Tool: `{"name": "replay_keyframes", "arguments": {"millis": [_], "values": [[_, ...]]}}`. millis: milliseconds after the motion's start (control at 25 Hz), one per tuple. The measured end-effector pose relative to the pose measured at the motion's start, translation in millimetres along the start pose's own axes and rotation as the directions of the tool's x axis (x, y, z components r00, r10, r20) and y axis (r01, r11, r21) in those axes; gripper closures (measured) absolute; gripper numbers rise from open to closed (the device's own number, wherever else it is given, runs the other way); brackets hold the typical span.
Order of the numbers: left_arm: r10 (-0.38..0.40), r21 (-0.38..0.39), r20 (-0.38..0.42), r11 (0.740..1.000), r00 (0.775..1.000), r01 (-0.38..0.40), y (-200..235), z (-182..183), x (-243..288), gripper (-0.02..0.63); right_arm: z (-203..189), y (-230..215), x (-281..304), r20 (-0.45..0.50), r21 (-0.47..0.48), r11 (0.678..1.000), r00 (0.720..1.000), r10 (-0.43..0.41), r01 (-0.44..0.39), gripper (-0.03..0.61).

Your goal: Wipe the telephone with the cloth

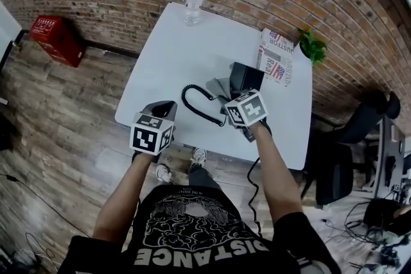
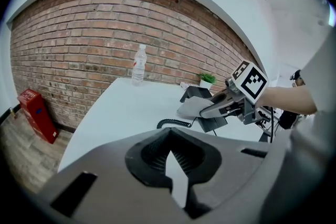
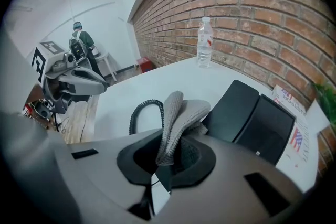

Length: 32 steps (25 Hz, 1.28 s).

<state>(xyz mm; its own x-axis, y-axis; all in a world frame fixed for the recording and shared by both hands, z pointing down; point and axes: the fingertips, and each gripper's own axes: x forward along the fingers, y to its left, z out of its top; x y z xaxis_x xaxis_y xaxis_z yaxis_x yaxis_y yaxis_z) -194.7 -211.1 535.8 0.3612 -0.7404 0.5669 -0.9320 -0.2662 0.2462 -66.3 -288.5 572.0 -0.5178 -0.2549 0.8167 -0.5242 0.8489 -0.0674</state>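
Telephone: the black telephone (image 1: 247,77) (image 3: 252,120) is seen near the table's (image 1: 173,54) right edge, toward the far right corner. Its near side is covered in the head view by the right gripper's cube, and no handset can be made out in any view.
Cloth: a grey cloth (image 1: 218,88) (image 3: 181,113) is held folded just left of the telephone. Whether it touches the telephone cannot be told.
Right gripper: the right gripper (image 1: 231,98) (image 3: 170,160) is pinched on the cloth, whose lower end is buried between the jaws.
Cord: a coiled cord (image 1: 192,102) (image 3: 144,110) is looped on the tabletop left of the cloth. Both ends are hidden, one behind the cloth.
Left gripper: the left gripper (image 1: 160,111) (image 2: 170,165) is held over the near left corner, well apart from the telephone. Its jaws are pressed together at the tips with nothing between them. Only a thin wedge of tabletop is seen behind.
Bottle: a clear bottle (image 1: 193,3) (image 2: 138,64) is stood upright at the far edge.
Paper: a printed paper (image 1: 276,54) is laid at the far right corner. Its print is too small to read.
Plant: a small plant (image 1: 313,45) is seen beside the paper. Its pot is hidden in the head view.
Crate: a red crate (image 1: 56,35) is set on the floor by the brick wall, left of the table.
Chair: a dark chair (image 1: 350,151) is seen right of the table, partly cut off.
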Motion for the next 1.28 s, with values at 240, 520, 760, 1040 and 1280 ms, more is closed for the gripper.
{"name": "replay_keyframes", "arguments": {"millis": [240,520,760,1040,1280], "values": [[-0.016,0.023,-0.015,1.0,1.0,0.017,0.1,-7.9,-8.5,0.609,-12.0,13.8,1.8,0.004,0.036,0.999,1.0,-0.011,0.011,0.566],[-0.046,0.057,-0.03,0.997,0.999,0.047,-6.4,-17.8,-18.7,0.609,-31.3,31.8,3.2,0.016,0.097,0.995,1.0,-0.014,0.013,0.566],[-0.07,0.086,-0.037,0.994,0.997,0.073,-11.1,-21.6,-26.2,0.609,-37.5,45.3,-8.0,0.052,0.136,0.99,0.998,-0.047,0.04,0.566],[-0.11,0.132,-0.019,0.985,0.994,0.111,-27.0,-2.4,-23.2,0.609,-25.7,45.6,-61.4,0.205,0.198,0.975,0.969,-0.138,0.098,0.566],[-0.154,0.173,-0.004,0.973,0.988,0.152,-47.6,16.0,-16.4,0.609,-21.1,42.5,-119.7,0.327,0.248,0.954,0.912,-0.248,0.171,0.566]]}}
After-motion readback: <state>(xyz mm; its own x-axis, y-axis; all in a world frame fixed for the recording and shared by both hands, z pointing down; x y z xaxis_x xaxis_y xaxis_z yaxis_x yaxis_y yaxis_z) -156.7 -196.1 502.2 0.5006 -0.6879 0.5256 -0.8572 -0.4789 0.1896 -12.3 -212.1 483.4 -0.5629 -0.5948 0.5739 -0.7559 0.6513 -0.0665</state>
